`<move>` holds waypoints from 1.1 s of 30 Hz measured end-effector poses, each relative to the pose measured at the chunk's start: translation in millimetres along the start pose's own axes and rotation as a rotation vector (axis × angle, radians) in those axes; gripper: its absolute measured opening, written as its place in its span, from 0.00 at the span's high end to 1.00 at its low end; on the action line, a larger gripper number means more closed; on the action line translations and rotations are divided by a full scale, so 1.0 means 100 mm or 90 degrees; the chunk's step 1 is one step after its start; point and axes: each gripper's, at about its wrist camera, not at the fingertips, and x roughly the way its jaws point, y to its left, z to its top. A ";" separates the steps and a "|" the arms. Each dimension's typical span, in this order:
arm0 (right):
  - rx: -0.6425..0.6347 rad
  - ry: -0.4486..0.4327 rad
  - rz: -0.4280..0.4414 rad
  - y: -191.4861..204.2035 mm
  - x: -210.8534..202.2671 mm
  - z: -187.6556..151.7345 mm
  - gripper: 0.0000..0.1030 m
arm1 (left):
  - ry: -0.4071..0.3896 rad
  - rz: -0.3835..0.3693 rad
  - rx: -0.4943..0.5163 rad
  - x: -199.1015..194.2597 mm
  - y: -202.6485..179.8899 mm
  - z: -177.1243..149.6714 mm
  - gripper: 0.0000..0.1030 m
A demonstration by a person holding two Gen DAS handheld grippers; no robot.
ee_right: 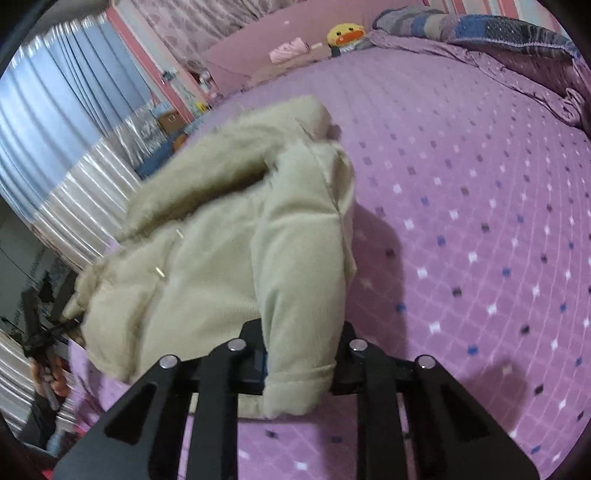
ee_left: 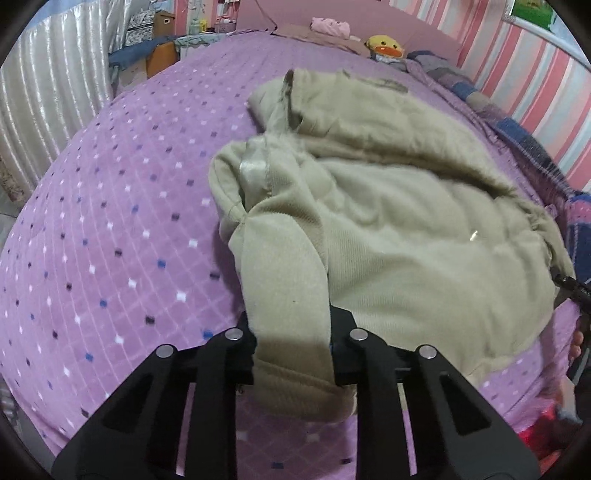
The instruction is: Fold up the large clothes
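Here, at the bottom centre of the left wrist view, the left gripper (ee_left: 293, 354) is pinching a sleeve (ee_left: 288, 284) of the beige jacket (ee_left: 406, 229), its two black fingers pressing in on the cuff from either side. At the bottom centre of the right wrist view, the right gripper (ee_right: 299, 363) is doing the same, its fingers clamping the other sleeve (ee_right: 301, 295) just above its cuff. The jacket is spreading across the middle of both frames, lying bunched on the purple bedspread (ee_left: 110, 229) dotted with small squares; in the right wrist view it seems to be lifting off the bed, though the blur is making that hard to judge. Further back, toward the top of the frame, a yellow duck plush (ee_left: 386, 46) is sitting beside a folded pink cloth (ee_left: 330, 26) near the pink headboard (ee_left: 406, 26). A patchwork quilt (ee_left: 517, 136) is running along the right edge, and pale pleated curtains (ee_left: 48, 110) are hanging at the upper left.
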 end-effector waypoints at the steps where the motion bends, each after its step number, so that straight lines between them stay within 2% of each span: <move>1: 0.004 -0.006 0.009 0.02 -0.03 0.06 0.80 | -0.003 -0.005 -0.004 -0.03 0.03 0.04 0.81; 5: 0.018 -0.038 0.043 0.16 -0.06 0.44 0.80 | -0.029 -0.049 -0.043 -0.17 0.01 0.44 0.82; 10: 0.050 -0.078 0.078 0.33 0.00 0.97 0.80 | -0.054 -0.063 -0.069 -0.28 -0.10 0.96 0.82; 15: 0.104 -0.099 0.121 0.49 0.13 1.57 0.81 | -0.047 -0.098 -0.165 -0.30 0.02 1.60 0.82; 18: 0.161 -0.124 0.128 0.47 0.21 1.98 0.81 | -0.060 -0.071 -0.185 -0.32 0.05 2.02 0.82; 22: 0.192 -0.136 0.070 0.45 0.49 2.50 0.81 | -0.054 -0.014 -0.204 -0.13 0.06 2.60 0.81; 27: 0.158 -0.118 -0.031 0.49 1.16 3.07 0.81 | -0.016 0.056 -0.187 0.53 0.04 3.30 0.81; 31: 0.123 -0.080 -0.114 0.40 1.76 3.37 0.81 | 0.024 0.103 -0.174 1.14 0.19 3.61 0.79; 33: 0.124 -0.047 -0.132 0.31 2.02 3.41 0.81 | 0.060 0.124 -0.165 1.47 0.25 3.58 0.79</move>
